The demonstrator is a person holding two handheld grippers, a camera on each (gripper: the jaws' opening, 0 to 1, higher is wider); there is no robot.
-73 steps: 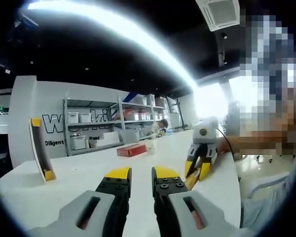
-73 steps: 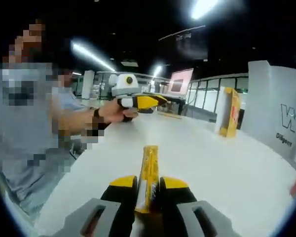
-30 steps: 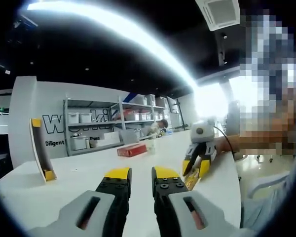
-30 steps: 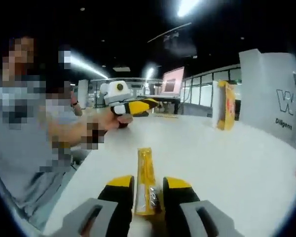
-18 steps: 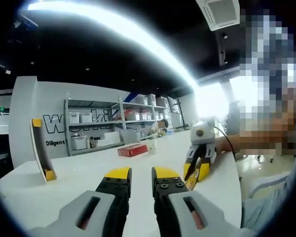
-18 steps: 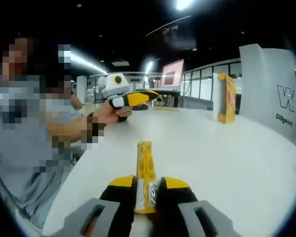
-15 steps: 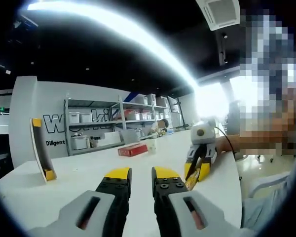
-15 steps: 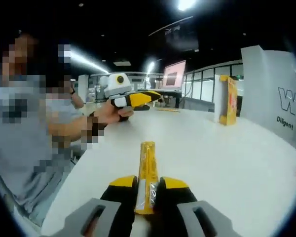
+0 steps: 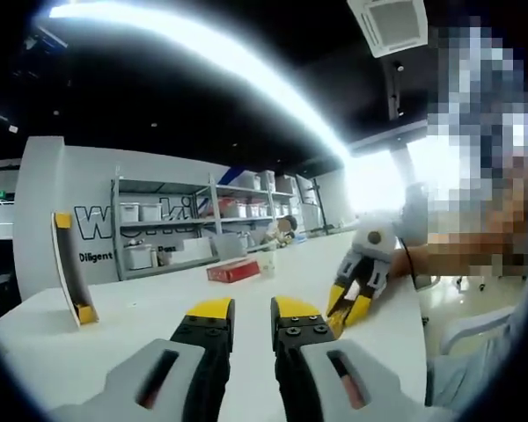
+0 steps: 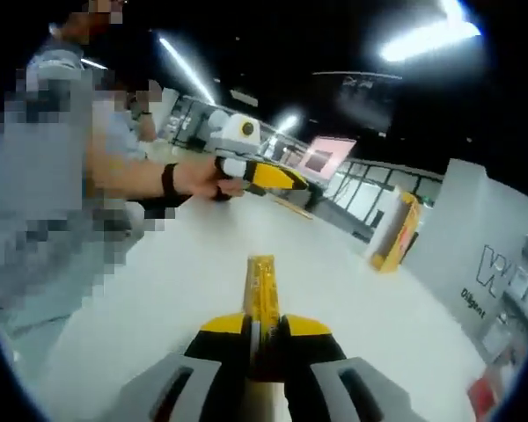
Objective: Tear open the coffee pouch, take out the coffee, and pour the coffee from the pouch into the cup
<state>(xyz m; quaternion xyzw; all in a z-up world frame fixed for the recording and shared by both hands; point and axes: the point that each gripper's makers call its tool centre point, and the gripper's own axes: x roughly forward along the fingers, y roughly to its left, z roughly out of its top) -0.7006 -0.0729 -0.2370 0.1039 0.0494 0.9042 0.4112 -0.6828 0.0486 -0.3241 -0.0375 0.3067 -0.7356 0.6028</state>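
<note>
The yellow coffee pouch (image 10: 262, 294) stands pinched between the jaws of the right gripper (image 10: 263, 328), which are closed tight on its lower end, above the white table (image 10: 185, 281). Beyond the pouch, the left gripper (image 10: 286, 182) hovers over the table in a person's hand (image 10: 213, 180). In the left gripper view its own jaws (image 9: 243, 308) stand slightly apart and hold nothing. Further from the pouch lie a red box (image 9: 234, 271) and a small cup (image 9: 267, 264).

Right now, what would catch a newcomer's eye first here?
The yellow coffee pouch pinched in the right gripper, sticking out over the white table. Next, the left gripper, jaws slightly apart with nothing between them, and a red box farther back on the table.
</note>
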